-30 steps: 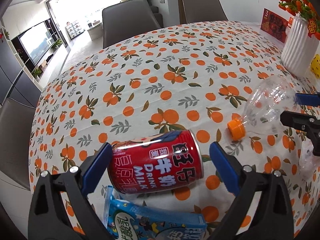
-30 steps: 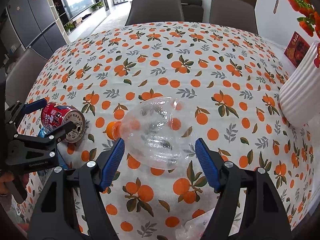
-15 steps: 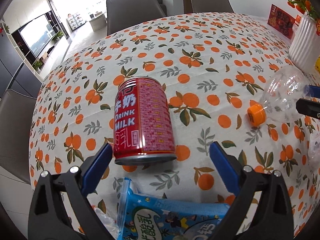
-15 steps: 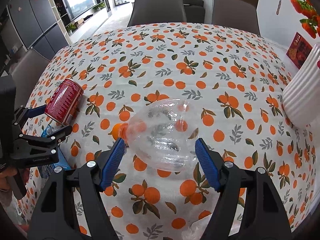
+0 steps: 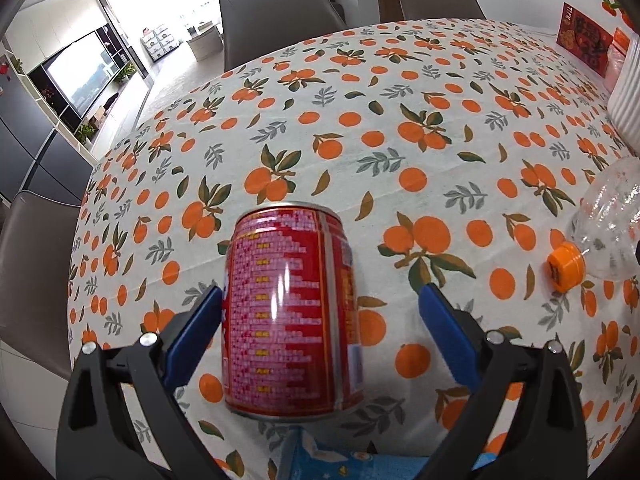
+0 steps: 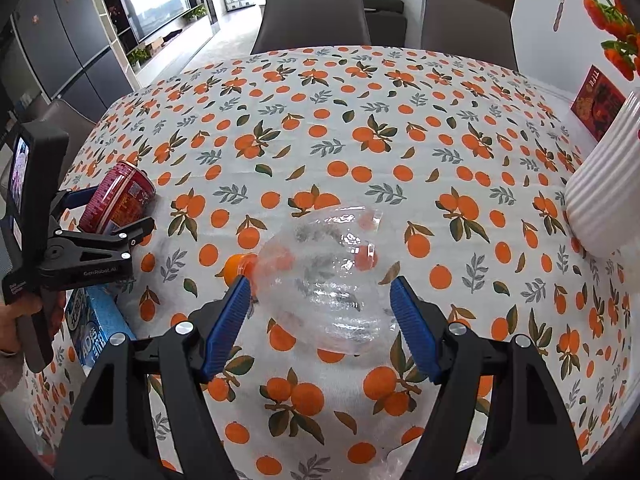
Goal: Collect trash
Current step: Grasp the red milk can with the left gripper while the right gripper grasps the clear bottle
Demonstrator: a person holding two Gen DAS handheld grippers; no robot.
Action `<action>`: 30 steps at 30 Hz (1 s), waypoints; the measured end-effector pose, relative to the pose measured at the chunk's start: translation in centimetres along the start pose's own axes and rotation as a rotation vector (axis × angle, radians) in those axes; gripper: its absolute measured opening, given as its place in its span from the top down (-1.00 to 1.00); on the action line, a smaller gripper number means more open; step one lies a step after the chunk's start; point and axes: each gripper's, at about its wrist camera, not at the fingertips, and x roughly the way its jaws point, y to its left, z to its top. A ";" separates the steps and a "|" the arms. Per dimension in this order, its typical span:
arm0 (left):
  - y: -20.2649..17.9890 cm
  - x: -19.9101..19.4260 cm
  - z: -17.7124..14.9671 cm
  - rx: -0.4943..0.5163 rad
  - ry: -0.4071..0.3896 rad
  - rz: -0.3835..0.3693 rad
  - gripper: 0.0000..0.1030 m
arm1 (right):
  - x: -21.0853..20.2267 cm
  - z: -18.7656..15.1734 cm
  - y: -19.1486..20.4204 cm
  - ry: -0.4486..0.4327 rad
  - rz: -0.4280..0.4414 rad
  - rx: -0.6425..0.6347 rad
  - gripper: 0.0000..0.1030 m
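Left wrist view first: the left gripper (image 5: 320, 336) has its fingers spread wide, and the red milk can (image 5: 290, 312) lies on its side between them on the surface (image 5: 400, 92), bottom rim toward the camera. The can sits right up against the left-hand finger (image 5: 192, 340), though I honestly can't tell if it's touching, and there's a clear gap to the other finger. Just under the fingers, at the bottom edge, a blue carton (image 5: 332, 460) pokes in. Off past the right-hand finger there's the clear plastic bottle (image 5: 608, 224) with its orange cap (image 5: 566, 266). Right wrist view: the right gripper (image 6: 320, 320) is spread too, with the crumpled bottle (image 6: 328, 272) lying between its fingers, cap pointing past the left one, pads not squeezing it. Way out to the left, a hand (image 6: 24, 312) holds the other gripper around the can (image 6: 118, 200), with the carton (image 6: 92, 320) just below it. A white ribbed vase (image 6: 608, 192) stands well off to the right.
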 end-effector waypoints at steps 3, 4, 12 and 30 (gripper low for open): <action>0.2 0.5 -0.3 0.009 0.013 0.004 -0.88 | 0.8 0.1 0.0 0.011 -0.006 -0.009 -0.36; 0.2 0.6 -0.4 0.016 0.016 0.005 -0.87 | 1.0 0.2 0.0 0.014 -0.003 -0.009 -0.36; 1.3 0.8 -0.6 -0.028 0.025 -0.042 -0.28 | 1.1 0.6 1.1 0.012 0.061 -0.033 0.00; 2.4 -4.0 -1.6 -0.015 -0.121 -0.116 -0.28 | -4.3 -0.5 7.0 -0.056 0.112 -0.098 0.93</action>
